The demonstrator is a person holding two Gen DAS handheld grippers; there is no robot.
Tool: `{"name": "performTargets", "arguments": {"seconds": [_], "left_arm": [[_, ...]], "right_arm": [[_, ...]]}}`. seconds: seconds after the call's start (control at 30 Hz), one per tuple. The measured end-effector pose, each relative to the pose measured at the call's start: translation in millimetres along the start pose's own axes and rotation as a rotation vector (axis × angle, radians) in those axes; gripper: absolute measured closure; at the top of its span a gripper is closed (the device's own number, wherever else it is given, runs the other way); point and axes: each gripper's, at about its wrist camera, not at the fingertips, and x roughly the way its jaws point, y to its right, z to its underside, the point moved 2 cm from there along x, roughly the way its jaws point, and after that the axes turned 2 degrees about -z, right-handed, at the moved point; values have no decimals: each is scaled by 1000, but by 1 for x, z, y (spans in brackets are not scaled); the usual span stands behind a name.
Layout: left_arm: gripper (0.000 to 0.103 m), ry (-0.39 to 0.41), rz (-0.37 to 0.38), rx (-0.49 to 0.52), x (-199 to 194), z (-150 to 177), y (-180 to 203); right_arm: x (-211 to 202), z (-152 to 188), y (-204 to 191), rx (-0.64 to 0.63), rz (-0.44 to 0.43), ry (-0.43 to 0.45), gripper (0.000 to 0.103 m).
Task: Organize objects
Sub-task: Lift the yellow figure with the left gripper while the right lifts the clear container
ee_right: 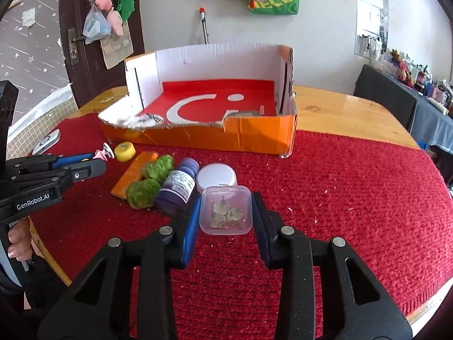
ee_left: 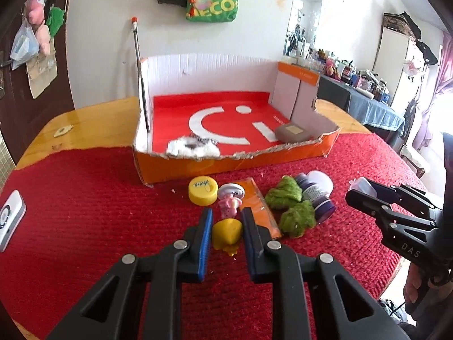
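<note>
An orange cardboard box (ee_left: pixel 232 167) with a red floor stands at the back; a white fluffy item (ee_left: pixel 192 147) and a grey block (ee_left: pixel 293 133) lie in it. In the left wrist view my left gripper (ee_left: pixel 226 221) has its fingers on both sides of a yellow toy (ee_left: pixel 226 233), touching it. In the right wrist view my right gripper (ee_right: pixel 226 206) brackets a clear plastic case (ee_right: pixel 225 211) on the red cloth, with small gaps at each side. A yellow cap (ee_left: pixel 202 189), pink toy (ee_left: pixel 229 205), orange card (ee_left: pixel 259 206), green moss balls (ee_left: pixel 284 192), purple bottle (ee_right: pixel 177 188) and white lid (ee_right: pixel 217 176) lie between.
The box also shows in the right wrist view (ee_right: pixel 240 136). A white device (ee_left: pixel 10 219) lies at the cloth's left edge. The wooden table (ee_left: pixel 93 119) shows behind the red cloth (ee_right: pixel 354 198). A rod (ee_left: pixel 141 85) leans at the box's left wall.
</note>
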Motion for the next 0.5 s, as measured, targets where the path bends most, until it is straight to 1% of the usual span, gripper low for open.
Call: {"name": "performTargets", "arguments": {"seconds": [0.17, 0.5], "left_arm": [[82, 15, 0, 6, -8, -2, 2], [82, 13, 1, 7, -11, 0, 3]], "right_arm": [[-4, -1, -2, 1, -3, 9, 70], [-5, 1, -6, -7, 3, -1, 70]]}}
